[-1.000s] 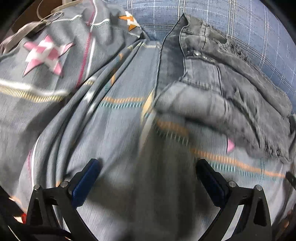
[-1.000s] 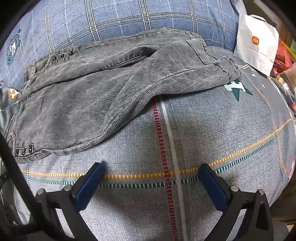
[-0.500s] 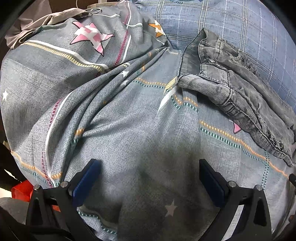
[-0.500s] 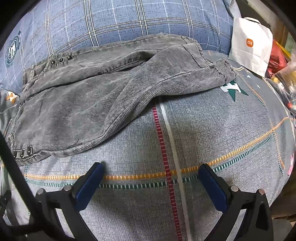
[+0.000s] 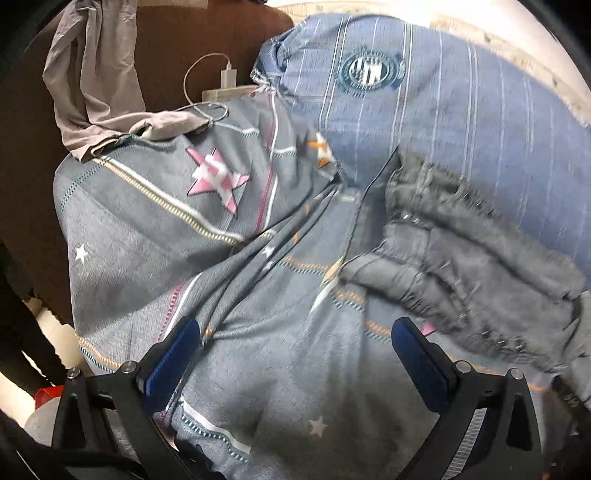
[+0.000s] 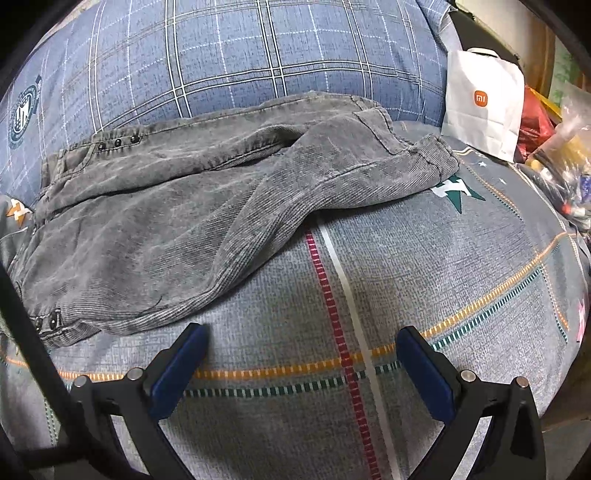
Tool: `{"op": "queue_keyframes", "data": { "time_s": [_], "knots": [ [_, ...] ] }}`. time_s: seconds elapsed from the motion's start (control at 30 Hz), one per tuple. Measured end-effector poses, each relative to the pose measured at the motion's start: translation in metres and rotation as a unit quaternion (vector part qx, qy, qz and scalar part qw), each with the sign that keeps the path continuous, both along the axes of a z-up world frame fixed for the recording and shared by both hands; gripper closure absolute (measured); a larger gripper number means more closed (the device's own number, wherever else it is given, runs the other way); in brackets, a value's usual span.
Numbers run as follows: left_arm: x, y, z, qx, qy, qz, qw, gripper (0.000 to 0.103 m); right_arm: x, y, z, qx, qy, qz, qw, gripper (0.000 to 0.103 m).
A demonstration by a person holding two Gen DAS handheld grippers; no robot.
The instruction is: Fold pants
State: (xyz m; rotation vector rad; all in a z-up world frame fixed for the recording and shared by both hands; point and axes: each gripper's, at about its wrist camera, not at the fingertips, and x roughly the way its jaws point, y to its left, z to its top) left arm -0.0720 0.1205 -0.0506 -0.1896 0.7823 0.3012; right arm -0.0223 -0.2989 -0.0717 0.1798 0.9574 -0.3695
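Grey corduroy pants (image 6: 192,218) lie folded lengthwise on a grey patterned bed sheet (image 6: 424,280), waistband with snaps at the left, leg cuffs (image 6: 432,162) at the right. In the left wrist view the pants (image 5: 476,266) appear blurred at the right, waistband end nearest. My left gripper (image 5: 295,354) hangs open over wrinkled sheet (image 5: 147,229), left of and short of the waistband, holding nothing. My right gripper (image 6: 303,354) is open above bare sheet, just in front of the pants' near edge.
A blue plaid pillow (image 6: 229,55) lies behind the pants. A white paper bag (image 6: 484,107) and clutter (image 6: 557,155) sit at the right. A grey garment (image 5: 92,77), a charger with cable (image 5: 227,77) and a brown headboard (image 5: 177,33) are at the far left.
My left gripper has pulled back and tilted up from the waistband, bringing the headboard and pillow into view. My right gripper has barely moved. The pants lie unchanged.
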Motion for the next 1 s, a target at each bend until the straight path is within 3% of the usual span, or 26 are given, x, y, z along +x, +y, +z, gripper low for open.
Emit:
{"op": "queue_keyframes", "data": {
  "time_s": [0.63, 0.7, 0.77, 0.83, 0.9, 1.0],
  "knots": [
    [-0.002, -0.002, 0.009, -0.009, 0.017, -0.027, 0.9995, 0.0, -0.003, 0.001, 0.0, -0.004, -0.005, -0.001, 1.0, 0.0],
    [0.001, -0.007, 0.006, -0.007, 0.034, -0.035, 0.9988, 0.0, -0.001, 0.001, 0.0, -0.003, -0.003, -0.003, 1.0, 0.0],
    [0.01, -0.021, -0.004, -0.005, 0.081, -0.069, 0.9943, 0.0, 0.002, 0.002, 0.001, -0.005, -0.001, -0.007, 1.0, 0.0],
    [0.015, -0.039, -0.015, -0.031, 0.115, -0.112, 0.9866, 0.0, 0.006, 0.004, 0.001, -0.01, 0.003, -0.009, 1.0, 0.0],
    [0.011, -0.053, -0.017, -0.046, 0.106, -0.124, 0.9855, 0.0, 0.007, 0.005, 0.002, -0.009, 0.014, -0.004, 1.0, 0.0],
    [-0.006, -0.082, -0.003, -0.024, 0.064, -0.136, 0.9883, 0.0, -0.003, -0.001, 0.004, 0.036, 0.045, 0.029, 0.998, 0.0]
  ]
}}
